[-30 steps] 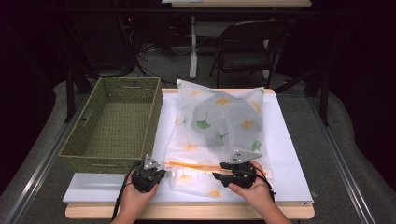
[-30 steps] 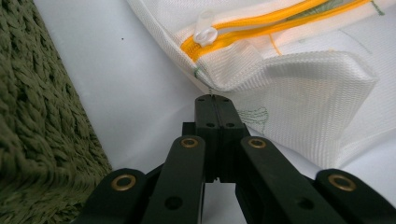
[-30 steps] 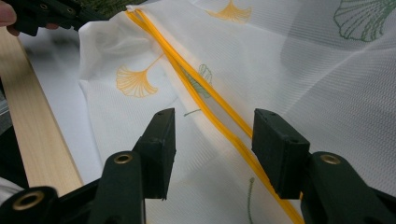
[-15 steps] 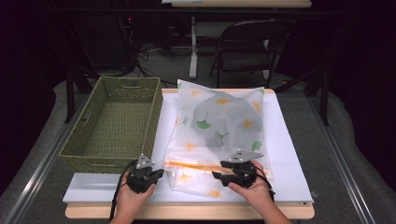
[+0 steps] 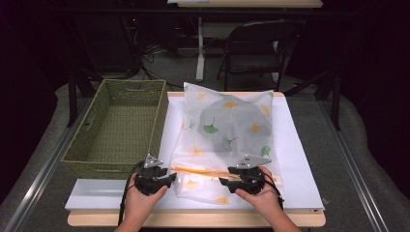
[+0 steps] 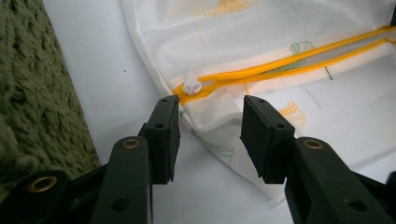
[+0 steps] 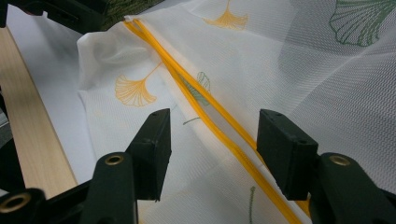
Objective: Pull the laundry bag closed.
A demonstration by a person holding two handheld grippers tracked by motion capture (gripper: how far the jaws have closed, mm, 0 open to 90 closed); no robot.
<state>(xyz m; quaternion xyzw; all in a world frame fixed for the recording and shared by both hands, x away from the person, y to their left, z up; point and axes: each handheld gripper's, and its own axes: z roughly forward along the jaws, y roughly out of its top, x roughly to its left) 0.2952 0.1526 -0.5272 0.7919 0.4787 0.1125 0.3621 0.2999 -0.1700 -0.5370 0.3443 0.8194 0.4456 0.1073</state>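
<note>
Beside the mesh bag [image 5: 227, 140], at its orange zipper [image 6: 280, 65], I hold my left gripper [image 6: 210, 126] and right gripper [image 7: 212, 149], jaws open, gripping nothing.

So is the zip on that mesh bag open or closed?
Open: the zipper shows two orange strips lying apart, and its pull sits at the bag's left end.

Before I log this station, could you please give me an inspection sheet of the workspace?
Surface: white board on a wooden table.
Job's things: mesh laundry bag lying flat, something grey inside; orange zipper with clear pull at the bag's left end.
Clutter: woven basket beside the board.
Grippers: left gripper and right gripper, jaws open at the zipper.
Cables: black cable from left gripper.
Surroundings: folding chair, dark room.
</note>
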